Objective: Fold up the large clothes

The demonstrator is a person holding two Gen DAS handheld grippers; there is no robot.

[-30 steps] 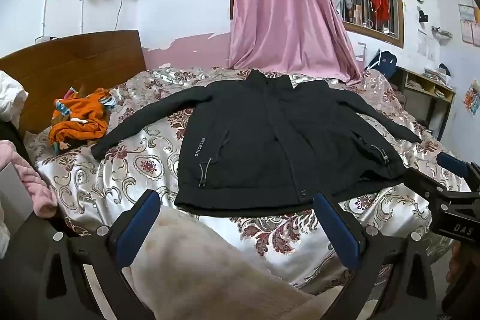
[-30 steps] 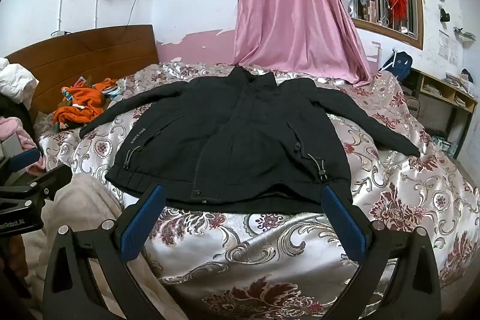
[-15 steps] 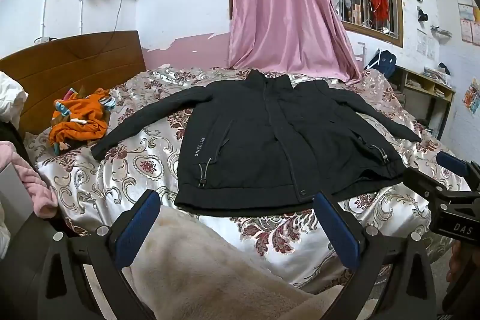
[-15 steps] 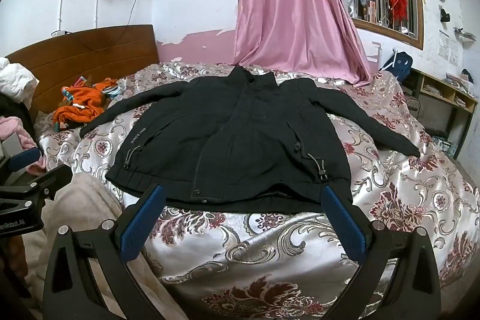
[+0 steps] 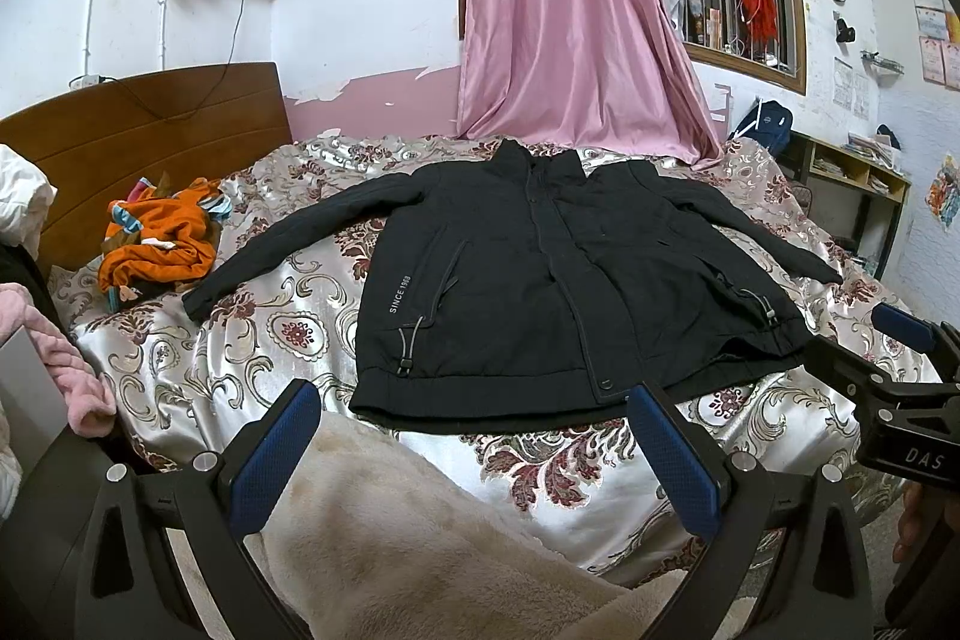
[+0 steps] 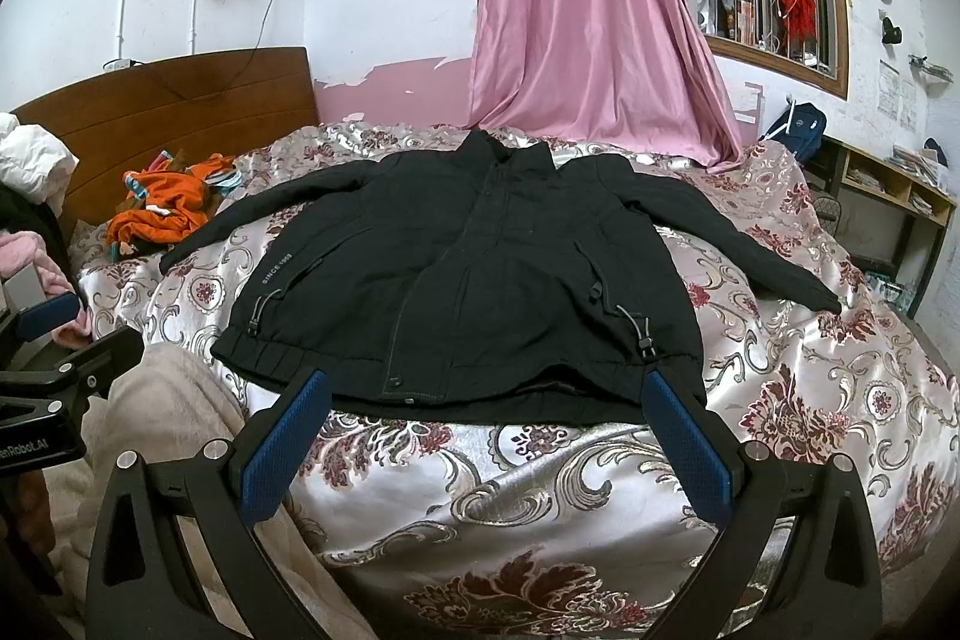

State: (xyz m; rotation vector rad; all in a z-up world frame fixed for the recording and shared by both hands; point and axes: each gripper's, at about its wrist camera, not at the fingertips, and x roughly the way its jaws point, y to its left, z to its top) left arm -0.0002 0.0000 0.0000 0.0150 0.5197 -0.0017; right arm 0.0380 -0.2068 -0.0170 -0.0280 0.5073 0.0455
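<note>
A black jacket [image 5: 540, 280] lies flat and front up on the patterned bedspread [image 5: 270, 340], sleeves spread to both sides, hem toward me. It also shows in the right wrist view [image 6: 468, 280]. My left gripper [image 5: 474, 436] is open and empty, just short of the hem's left part, above a beige fleece blanket [image 5: 420, 538]. My right gripper [image 6: 486, 430] is open and empty, just short of the hem's right part. Each gripper shows at the edge of the other's view, the right one [image 5: 900, 334] and the left one [image 6: 48, 316].
An orange garment pile [image 5: 162, 238] lies by the wooden headboard [image 5: 150, 130] at the left. A pink curtain [image 5: 570, 10] hangs behind the bed. A shelf unit [image 5: 858, 172] stands at the right wall. Pink cloth [image 5: 54, 346] lies at the far left.
</note>
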